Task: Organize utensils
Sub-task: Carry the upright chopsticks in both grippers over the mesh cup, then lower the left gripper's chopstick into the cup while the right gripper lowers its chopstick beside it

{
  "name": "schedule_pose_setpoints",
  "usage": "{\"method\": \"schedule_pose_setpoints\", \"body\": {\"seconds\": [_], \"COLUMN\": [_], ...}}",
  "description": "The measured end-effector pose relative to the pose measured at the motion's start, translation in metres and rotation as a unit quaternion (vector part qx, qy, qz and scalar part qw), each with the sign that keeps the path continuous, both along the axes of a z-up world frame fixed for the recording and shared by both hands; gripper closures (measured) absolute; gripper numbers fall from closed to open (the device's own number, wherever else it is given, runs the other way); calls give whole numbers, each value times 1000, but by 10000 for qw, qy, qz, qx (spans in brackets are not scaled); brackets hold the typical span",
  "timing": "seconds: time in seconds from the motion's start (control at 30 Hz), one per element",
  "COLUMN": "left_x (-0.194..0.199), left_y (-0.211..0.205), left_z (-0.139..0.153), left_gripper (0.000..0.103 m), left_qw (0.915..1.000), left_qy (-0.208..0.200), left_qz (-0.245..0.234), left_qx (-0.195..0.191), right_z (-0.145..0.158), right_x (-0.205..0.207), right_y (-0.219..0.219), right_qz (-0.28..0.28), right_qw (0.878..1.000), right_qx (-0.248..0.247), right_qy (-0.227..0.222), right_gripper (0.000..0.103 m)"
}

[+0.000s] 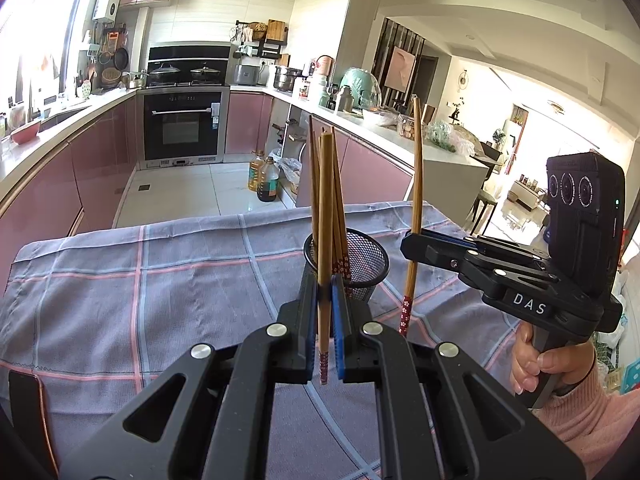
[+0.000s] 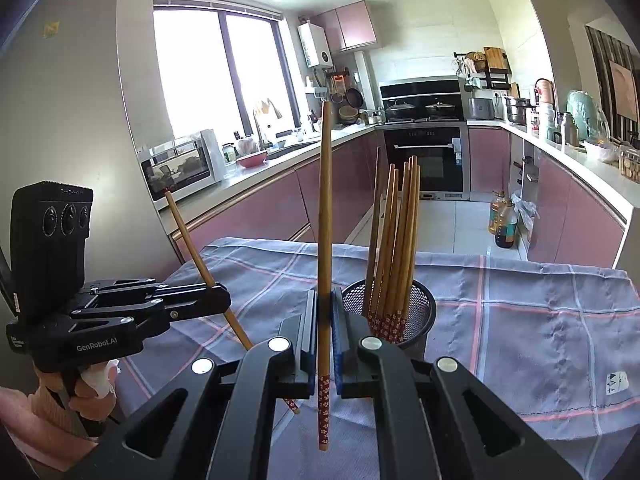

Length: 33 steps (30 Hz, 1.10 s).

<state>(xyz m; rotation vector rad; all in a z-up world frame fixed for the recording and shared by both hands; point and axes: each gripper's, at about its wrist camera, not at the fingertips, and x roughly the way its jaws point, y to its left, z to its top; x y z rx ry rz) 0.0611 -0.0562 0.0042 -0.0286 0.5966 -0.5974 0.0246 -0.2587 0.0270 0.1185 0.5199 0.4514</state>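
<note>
My own tongs [image 1: 325, 292] hide the mesh cup's [image 1: 370, 258] base from me; the cloth's [image 2: 520, 320] small label [image 2: 617, 383] is unreadable.

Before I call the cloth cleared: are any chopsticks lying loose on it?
No: the checked cloth shows no loose chopsticks, only the mesh holder standing on it.

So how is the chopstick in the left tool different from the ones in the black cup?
The left tool clamps one chopstick alone, above the cloth; the other chopsticks stand bunched inside the mesh cup, gripped by nothing. All are brown wood with red flowered ends pointing down.
</note>
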Motion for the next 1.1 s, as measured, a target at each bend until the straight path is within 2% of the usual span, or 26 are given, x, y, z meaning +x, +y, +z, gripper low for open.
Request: {"method": "schedule_pose_setpoints", "body": {"seconds": [1.1], "left_x": [-2], "left_y": [-4], "left_z": [25], "left_gripper": [95], "left_qw": [9993], "left_qy": [-308], "left_qz": [-189], "left_qx": [-99], "right_z": [16], "right_x": [13], "right_y": [-7], "right_qz": [-31], "right_qw": [9997], "right_qx": [92], "right_qy": [-213], "right_gripper": [97]}}
